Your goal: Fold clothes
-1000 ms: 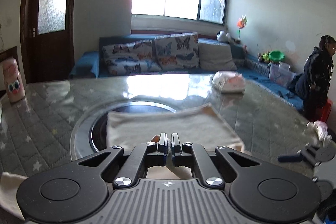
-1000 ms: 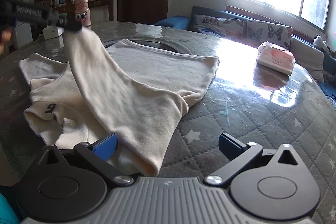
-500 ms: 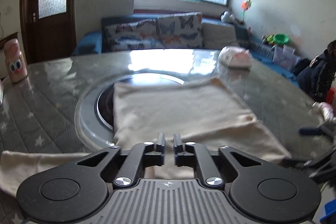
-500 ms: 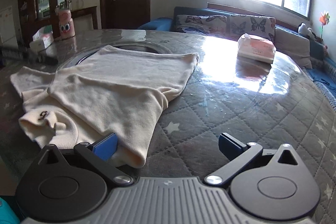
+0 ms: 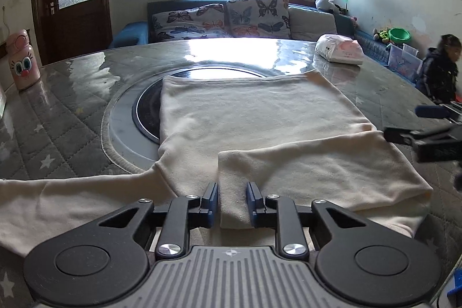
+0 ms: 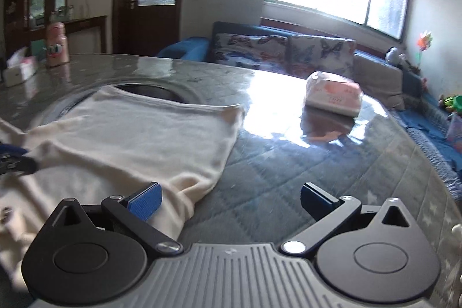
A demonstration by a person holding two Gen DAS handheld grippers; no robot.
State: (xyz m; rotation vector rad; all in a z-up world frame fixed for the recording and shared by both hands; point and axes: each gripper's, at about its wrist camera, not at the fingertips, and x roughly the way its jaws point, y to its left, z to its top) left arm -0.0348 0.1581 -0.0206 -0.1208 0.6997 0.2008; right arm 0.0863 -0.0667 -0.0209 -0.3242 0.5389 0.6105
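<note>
A cream long-sleeved shirt (image 5: 245, 111) lies flat on the grey quilted table (image 5: 72, 111). Its right sleeve (image 5: 317, 163) is folded across the chest. The cuff end rests between the fingers of my left gripper (image 5: 232, 194), whose jaws stand a little apart and low over the cloth. The other sleeve (image 5: 72, 192) stretches out to the left. My right gripper (image 6: 231, 198) is wide open with nothing between its fingers; its left finger (image 6: 144, 199) hovers over the shirt's folded right edge (image 6: 196, 181). Each gripper shows at the edge of the other's view.
A round dark inset (image 5: 121, 117) lies partly under the shirt. A pink tissue pack (image 6: 333, 93) sits at the far right of the table, with a pink bottle (image 6: 57, 45) and a white box (image 6: 17, 71) at the far left. A person (image 5: 439, 71) stands beyond the right edge.
My left gripper came down with the sleeve, laid it across the shirt and opened its jaws. The right gripper swung to the right and stayed open.
</note>
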